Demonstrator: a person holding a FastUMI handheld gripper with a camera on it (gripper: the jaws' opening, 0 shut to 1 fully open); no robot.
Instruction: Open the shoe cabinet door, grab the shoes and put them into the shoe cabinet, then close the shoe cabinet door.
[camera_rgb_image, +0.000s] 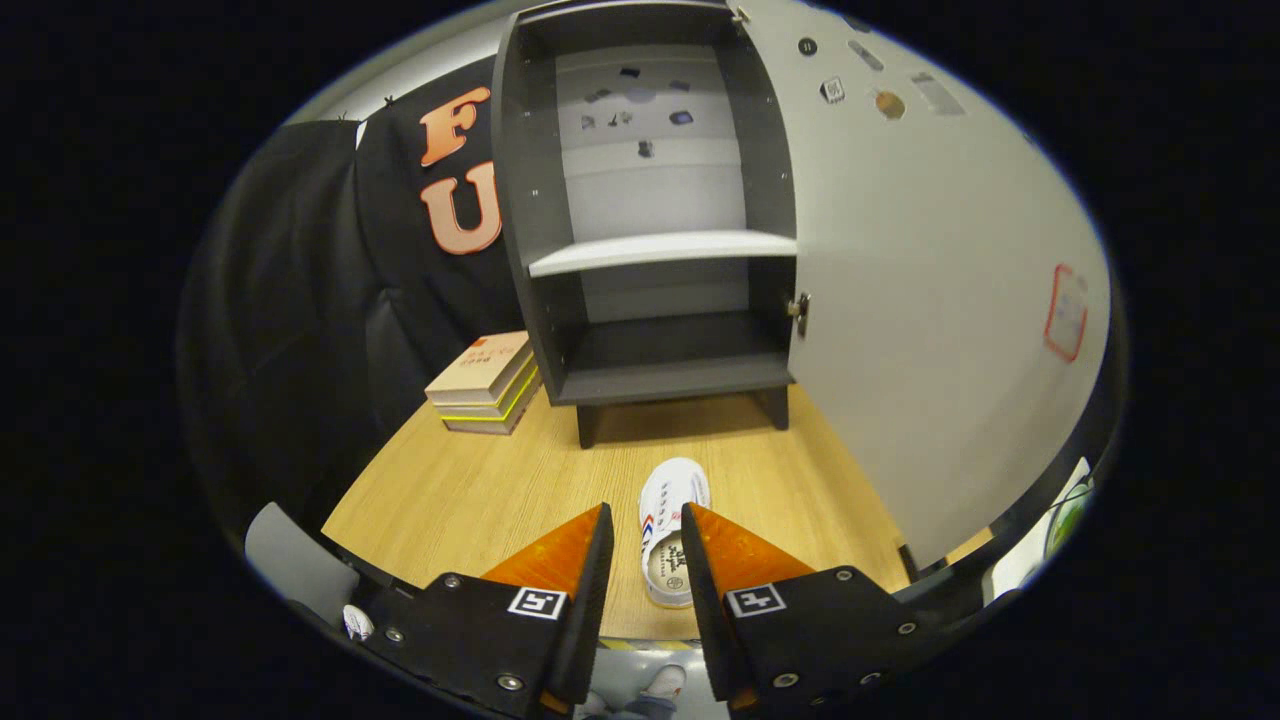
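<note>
Gripper view — gripper (645, 530) open above shoe (668, 515)

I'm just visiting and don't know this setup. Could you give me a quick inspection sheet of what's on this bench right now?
Surface: wooden tabletop, bare ahead of the cabinet apart from the shoe.
Job's things: shoe cabinet stands open, its door swung wide to the right; both shelves look empty. One white shoe lies on the table, toe toward the cabinet.
Clutter: stack of books left of the cabinet.
Grippers: gripper open, fingers either side of the shoe's heel end, not pressing it.
Cables: nothing seen.
Surroundings: black cloth wall behind and left; stickers on the door's inner face.
</note>
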